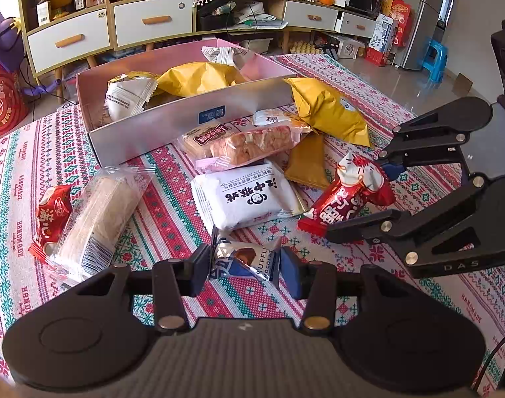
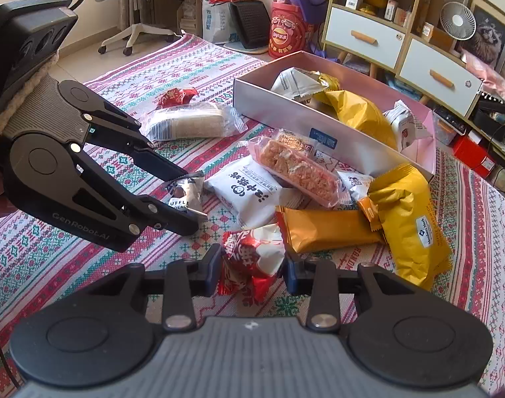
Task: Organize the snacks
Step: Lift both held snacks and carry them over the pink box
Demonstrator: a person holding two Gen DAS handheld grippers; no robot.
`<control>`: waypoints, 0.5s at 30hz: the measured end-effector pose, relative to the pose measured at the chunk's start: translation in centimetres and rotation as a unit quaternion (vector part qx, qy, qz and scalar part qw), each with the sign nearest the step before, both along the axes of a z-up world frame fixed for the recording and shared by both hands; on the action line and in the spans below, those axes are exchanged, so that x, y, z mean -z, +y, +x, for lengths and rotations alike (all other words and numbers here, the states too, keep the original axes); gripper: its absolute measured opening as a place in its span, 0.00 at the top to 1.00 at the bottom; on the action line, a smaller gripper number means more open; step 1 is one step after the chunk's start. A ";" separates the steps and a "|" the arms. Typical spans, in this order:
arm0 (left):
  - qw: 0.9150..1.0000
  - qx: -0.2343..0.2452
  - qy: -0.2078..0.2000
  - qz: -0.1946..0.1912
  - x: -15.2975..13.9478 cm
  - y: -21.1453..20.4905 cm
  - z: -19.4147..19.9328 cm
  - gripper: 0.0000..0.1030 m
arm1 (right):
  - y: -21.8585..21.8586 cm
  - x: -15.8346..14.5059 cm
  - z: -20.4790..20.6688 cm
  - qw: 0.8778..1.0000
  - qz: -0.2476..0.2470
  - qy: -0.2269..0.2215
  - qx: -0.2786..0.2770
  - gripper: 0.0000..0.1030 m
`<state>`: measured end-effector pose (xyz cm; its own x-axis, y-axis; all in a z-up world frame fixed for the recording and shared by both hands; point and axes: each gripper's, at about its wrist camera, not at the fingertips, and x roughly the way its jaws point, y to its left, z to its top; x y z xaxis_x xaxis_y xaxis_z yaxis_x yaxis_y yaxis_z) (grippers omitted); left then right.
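My left gripper (image 1: 245,267) is shut on a truffle chocolate packet (image 1: 242,258), low over the patterned cloth; it also shows in the right wrist view (image 2: 183,194). My right gripper (image 2: 252,267) is shut on a red and white snack packet (image 2: 255,258), also seen in the left wrist view (image 1: 348,195). A silver box with pink lining (image 1: 159,126) holds a yellow bag (image 1: 193,78) and white packets. Loose snacks lie in front of it: a white packet (image 1: 246,195), a rice cracker bar (image 1: 249,142), a pale wafer pack (image 1: 96,219).
A yellow bag (image 1: 328,109) and an orange-gold packet (image 1: 307,162) lie right of the box. A small red packet (image 1: 52,212) lies at the left. The patterned cloth (image 1: 173,205) covers the table. Cabinets with drawers (image 1: 153,20) stand behind.
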<state>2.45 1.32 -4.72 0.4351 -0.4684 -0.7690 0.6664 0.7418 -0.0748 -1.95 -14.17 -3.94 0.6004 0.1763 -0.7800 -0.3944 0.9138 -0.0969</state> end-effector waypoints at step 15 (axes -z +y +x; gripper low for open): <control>1.000 -0.007 -0.016 -0.010 -2.0 -0.4 0.8 0.49 | -0.5 -1.6 0.6 1.000 0.009 -0.023 0.015 0.67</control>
